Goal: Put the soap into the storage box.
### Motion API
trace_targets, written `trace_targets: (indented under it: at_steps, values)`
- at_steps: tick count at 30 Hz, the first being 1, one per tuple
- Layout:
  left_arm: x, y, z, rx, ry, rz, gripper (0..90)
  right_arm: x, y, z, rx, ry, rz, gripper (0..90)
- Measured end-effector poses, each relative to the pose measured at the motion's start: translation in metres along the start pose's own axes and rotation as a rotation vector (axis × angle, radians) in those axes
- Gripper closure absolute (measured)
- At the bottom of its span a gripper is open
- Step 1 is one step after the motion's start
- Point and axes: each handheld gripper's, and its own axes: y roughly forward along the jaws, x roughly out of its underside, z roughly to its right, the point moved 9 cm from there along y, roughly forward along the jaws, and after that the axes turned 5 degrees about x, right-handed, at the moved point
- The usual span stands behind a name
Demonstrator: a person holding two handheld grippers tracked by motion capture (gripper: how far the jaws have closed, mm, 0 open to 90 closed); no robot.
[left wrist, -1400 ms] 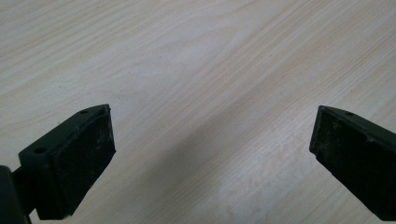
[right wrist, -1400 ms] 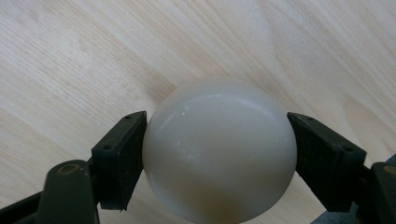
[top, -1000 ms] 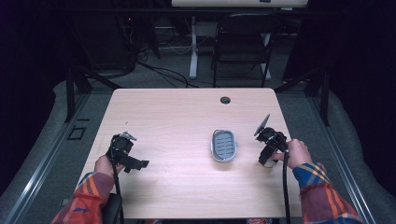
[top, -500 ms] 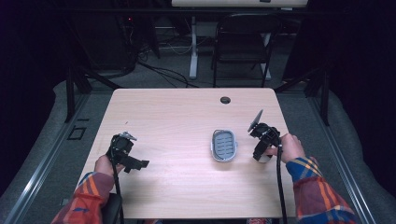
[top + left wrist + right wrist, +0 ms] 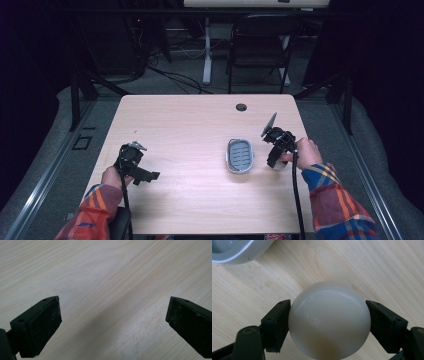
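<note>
On the wooden table (image 5: pixel 190 125), a grey dish (image 5: pixel 240 155) lies just beside the right gripper (image 5: pixel 274 159).

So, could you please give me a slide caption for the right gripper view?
Right tongs clamp a smooth white soap bar above the wooden table, the grey soap dish nearby.

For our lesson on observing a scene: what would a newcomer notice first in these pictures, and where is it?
First, the pale soap, clamped between the jaws of the right tool near the table's right edge. Next, the grey dish lying just left of that tool, right of the table's centre. The left tool hangs open over bare wood near the left front.
</note>
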Motion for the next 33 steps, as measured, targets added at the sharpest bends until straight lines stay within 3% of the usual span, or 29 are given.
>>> trace_targets:
  at_steps: [10,11,12,13,30,33]
  values:
    - [0.000,0.000,0.000,0.002,0.000,-0.002,0.1,-0.010,-0.008,-0.001,0.016,-0.016,0.004,23.0]
    - [0.000,0.001,0.000,0.002,-0.001,-0.001,0.1,-0.010,-0.013,0.002,0.028,-0.050,-0.029,23.0]
    - [0.000,0.001,0.000,0.002,-0.001,-0.001,0.1,-0.010,-0.013,0.002,0.028,-0.050,-0.029,23.0]
    - [0.000,0.001,0.000,0.002,0.003,-0.005,0.1,-0.014,-0.012,-0.002,0.015,-0.011,0.012,23.0]
    - [0.000,0.002,0.002,0.002,0.010,-0.014,0.1,-0.033,-0.029,-0.007,0.035,-0.058,0.016,23.1]
    - [0.000,0.002,0.002,0.003,0.011,-0.016,0.1,-0.041,-0.030,-0.010,0.037,-0.047,0.049,23.0]
